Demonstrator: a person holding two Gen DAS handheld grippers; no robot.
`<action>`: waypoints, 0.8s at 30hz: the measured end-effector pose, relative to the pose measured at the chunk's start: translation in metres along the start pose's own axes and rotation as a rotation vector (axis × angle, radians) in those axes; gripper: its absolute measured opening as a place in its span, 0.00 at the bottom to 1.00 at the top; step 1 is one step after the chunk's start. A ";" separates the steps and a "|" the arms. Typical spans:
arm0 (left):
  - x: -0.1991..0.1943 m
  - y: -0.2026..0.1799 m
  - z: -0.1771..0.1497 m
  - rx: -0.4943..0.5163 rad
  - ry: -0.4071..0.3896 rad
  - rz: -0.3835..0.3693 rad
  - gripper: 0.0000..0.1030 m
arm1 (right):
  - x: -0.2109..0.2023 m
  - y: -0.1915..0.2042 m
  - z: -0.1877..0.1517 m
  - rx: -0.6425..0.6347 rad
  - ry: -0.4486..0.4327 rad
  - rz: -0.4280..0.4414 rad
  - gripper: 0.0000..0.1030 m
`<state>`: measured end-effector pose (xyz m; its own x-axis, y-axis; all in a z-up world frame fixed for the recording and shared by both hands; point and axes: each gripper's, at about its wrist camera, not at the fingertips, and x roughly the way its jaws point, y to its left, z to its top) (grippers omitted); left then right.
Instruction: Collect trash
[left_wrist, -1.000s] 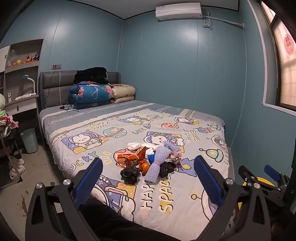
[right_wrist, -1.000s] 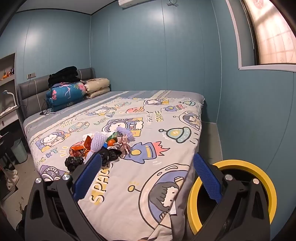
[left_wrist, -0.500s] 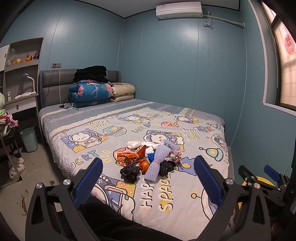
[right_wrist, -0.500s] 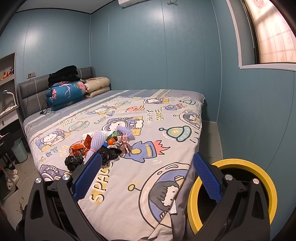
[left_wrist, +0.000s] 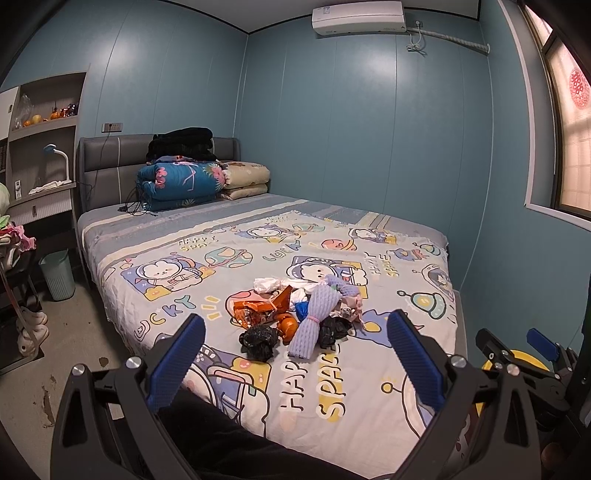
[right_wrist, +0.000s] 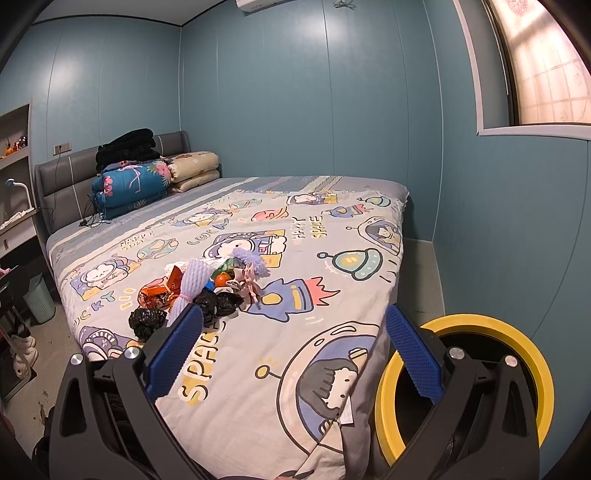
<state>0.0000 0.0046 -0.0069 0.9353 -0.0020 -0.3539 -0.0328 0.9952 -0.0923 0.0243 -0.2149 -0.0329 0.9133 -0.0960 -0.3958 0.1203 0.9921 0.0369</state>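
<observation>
both tools wide and empty over the near end of the bed, trash heaped mid-bed

the left tool (left_wrist: 295, 363) and the right tool (right_wrist: 293, 350) each hold their blue pads far apart with nothing between them. the trash pile (left_wrist: 295, 314) lies on the cartoon bedspread (left_wrist: 369, 387), well apart from both tools: a lilac foam sleeve (left_wrist: 314, 319), an orange wrapper (left_wrist: 258, 308), black crumpled bags (left_wrist: 258, 339) and white tissue (left_wrist: 267, 284). a yellow-rimmed bin (right_wrist: 491, 325) stands on the floor at the bed's near right corner, just behind the right tool's right pad. folded quilts (left_wrist: 181, 182) sit at the far headboard.
</observation>
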 end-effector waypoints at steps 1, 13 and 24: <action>0.000 0.000 0.000 0.000 0.001 0.000 0.92 | 0.001 0.000 0.000 0.001 0.001 0.001 0.92; 0.001 0.001 -0.002 -0.001 0.004 -0.001 0.92 | 0.001 0.000 -0.002 0.001 0.006 -0.001 0.92; 0.001 0.000 -0.003 -0.001 0.007 -0.001 0.92 | 0.001 -0.001 -0.002 0.001 0.007 -0.001 0.92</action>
<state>-0.0003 0.0040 -0.0097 0.9328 -0.0035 -0.3604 -0.0325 0.9950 -0.0939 0.0243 -0.2155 -0.0353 0.9102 -0.0967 -0.4027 0.1220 0.9918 0.0375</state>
